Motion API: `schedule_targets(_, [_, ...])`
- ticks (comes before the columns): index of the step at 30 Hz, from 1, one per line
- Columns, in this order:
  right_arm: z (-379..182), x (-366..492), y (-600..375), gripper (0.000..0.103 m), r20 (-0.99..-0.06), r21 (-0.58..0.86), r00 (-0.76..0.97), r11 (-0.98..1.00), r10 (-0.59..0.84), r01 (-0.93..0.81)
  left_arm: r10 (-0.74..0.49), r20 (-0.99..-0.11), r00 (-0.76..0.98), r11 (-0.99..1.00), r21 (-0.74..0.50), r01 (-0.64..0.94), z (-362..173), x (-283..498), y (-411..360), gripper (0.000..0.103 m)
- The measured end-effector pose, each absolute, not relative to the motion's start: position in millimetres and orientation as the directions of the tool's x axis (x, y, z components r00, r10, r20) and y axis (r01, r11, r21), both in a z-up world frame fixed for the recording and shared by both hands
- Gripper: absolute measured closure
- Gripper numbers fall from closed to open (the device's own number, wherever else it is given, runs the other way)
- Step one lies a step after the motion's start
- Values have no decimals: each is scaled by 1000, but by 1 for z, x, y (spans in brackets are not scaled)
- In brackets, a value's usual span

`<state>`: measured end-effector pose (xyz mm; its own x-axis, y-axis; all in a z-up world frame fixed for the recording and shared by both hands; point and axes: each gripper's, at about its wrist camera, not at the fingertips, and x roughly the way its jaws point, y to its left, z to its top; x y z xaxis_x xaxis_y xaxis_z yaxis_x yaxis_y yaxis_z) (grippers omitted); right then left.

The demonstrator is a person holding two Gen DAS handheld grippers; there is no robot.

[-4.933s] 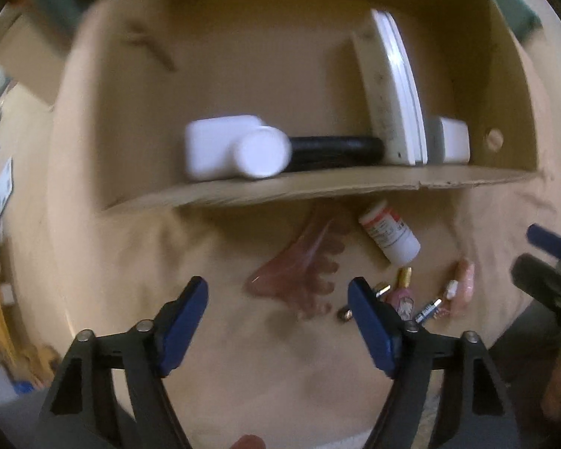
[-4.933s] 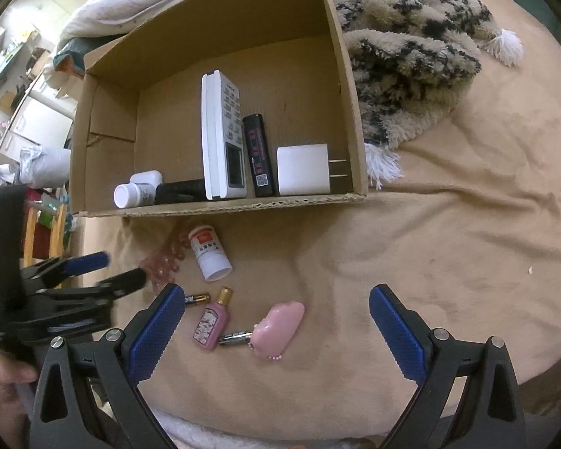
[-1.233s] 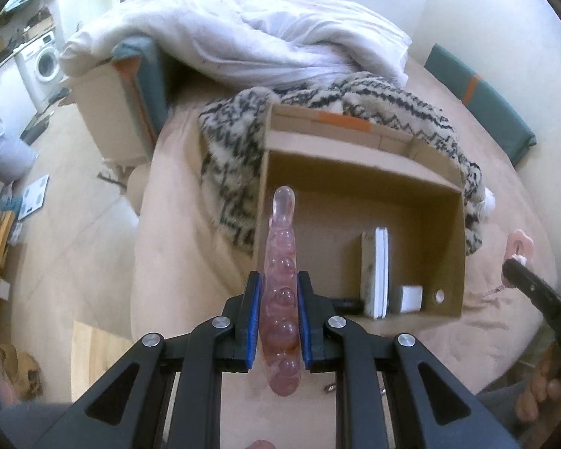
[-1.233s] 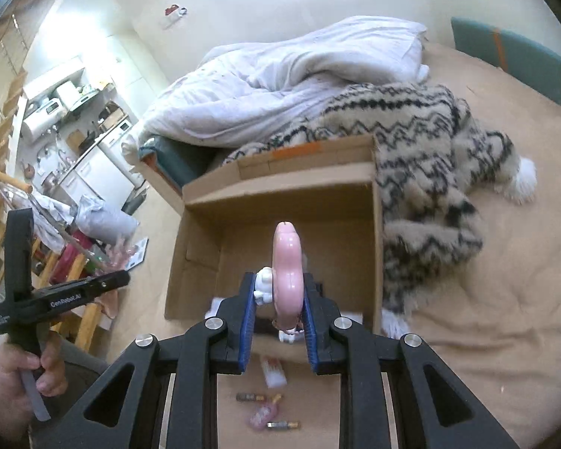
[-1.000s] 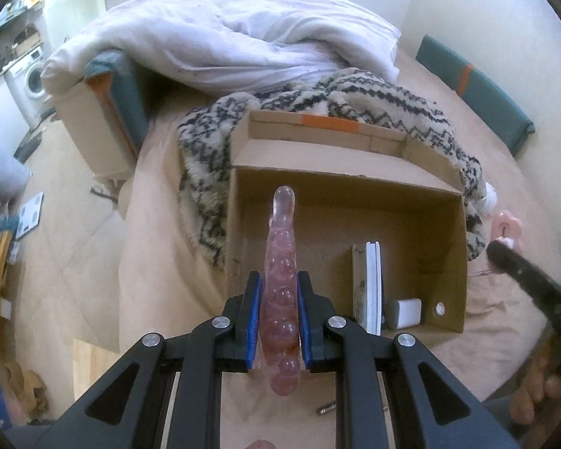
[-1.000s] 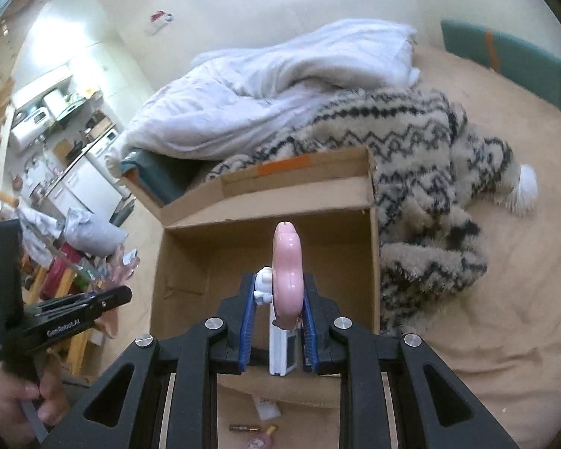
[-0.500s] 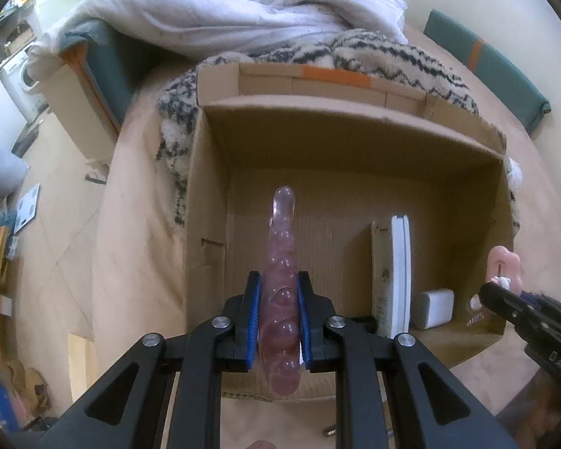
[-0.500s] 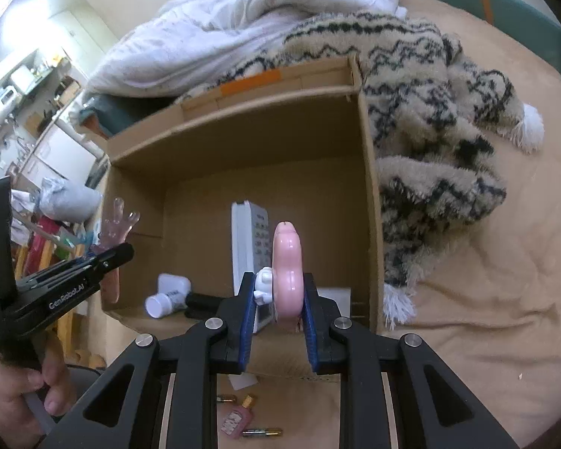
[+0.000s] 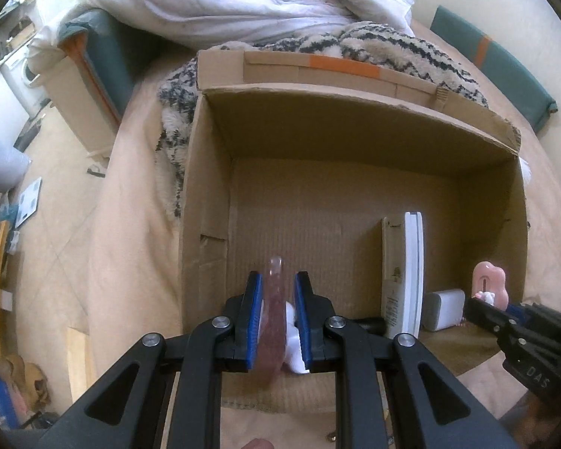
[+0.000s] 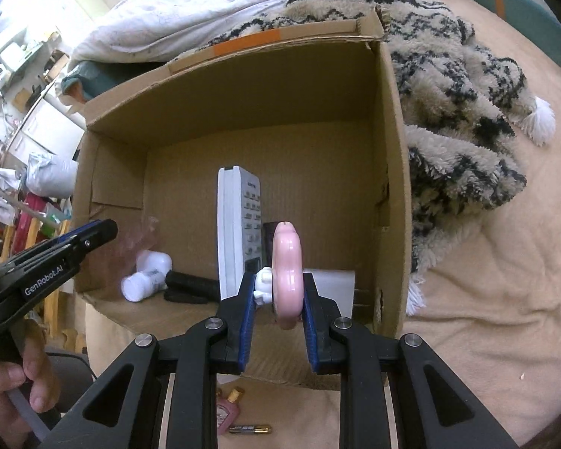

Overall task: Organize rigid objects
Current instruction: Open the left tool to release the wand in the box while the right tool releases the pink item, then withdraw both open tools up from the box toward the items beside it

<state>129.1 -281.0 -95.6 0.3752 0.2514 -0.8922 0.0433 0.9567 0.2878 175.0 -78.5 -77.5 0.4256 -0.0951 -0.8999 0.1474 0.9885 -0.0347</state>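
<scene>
Over the near edge of the cardboard box [image 9: 205, 172], the left gripper [image 9: 276, 321] is closed on a translucent pink comb [image 9: 272, 321]; the comb stands edge-on between the blue pads, its long axis running forward along the fingers and its tip pointing into the box. At the box's right side, the right gripper [image 10: 276, 321] is clamped on a pink charm [image 10: 288, 273], also edge-on and lengthwise along the fingers; a white remote [image 10: 239, 224] stands on edge just behind it; a white bottle [image 10: 146, 278] lies lower left.
</scene>
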Motion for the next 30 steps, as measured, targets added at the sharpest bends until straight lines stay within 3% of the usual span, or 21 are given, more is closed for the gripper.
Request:
schedule_targets(6, [-91, 129, -281, 79, -884, 285, 395, 958, 248, 38, -89, -893, 440, 989, -26, 147, -74, 170, -78, 87])
schedule_targets(7, [-90, 129, -282, 78, -880, 291, 402, 956, 251, 39, -90, -894, 439, 989, -27, 147, -73, 170, -78, 85])
schedule_targets(8, [-88, 129, -283, 77, -874, 299, 412, 954, 257, 38, -92, -895, 437, 989, -30, 146, -73, 170, -77, 75])
schedule_targets(9, [-85, 129, -283, 70, -865, 311, 424, 950, 267, 37, -94, -894, 438, 989, -34, 143, -72, 169, -77, 66])
schedule_targets(10, [-81, 128, -284, 53, -853, 325, 441, 945, 279, 32, -100, -891, 444, 989, -40, 143, -70, 168, -78, 46])
schedule_targets(11, [-78, 127, -284, 39, -842, 334, 458, 942, 286, 25, -104, -888, 448, 989, -43, 145, -68, 167, -78, 38])
schedule_targets(12, [-74, 126, -284, 20, -829, 338, 478, 941, 288, 20, -115, -882, 457, 987, -50, 151, -65, 165, -80, 38])
schedule_targets(13, [-70, 126, -284, 16, -818, 339, 497, 941, 288, 12, -123, -878, 463, 986, -55, 158, -63, 164, -81, 35])
schedule_targets(14, [-67, 126, -283, 16, -812, 336, 507, 942, 287, 5, -124, -876, 466, 985, -53, 164, -61, 163, -83, 27])
schedule_targets(16, [-64, 127, -280, 12, -808, 331, 514, 943, 286, -4, -116, -869, 481, 985, -39, 166, -58, 160, -84, 21])
schedule_targets(19, [-64, 127, -279, 6, -808, 330, 513, 944, 288, -10, -91, -862, 498, 986, -9, 165, -58, 158, -87, 20])
schedule_targets(30, [-55, 124, -294, 6, -790, 348, 547, 937, 277, 27, -74, -852, 518, 983, 27, 183, -42, 151, -82, 19])
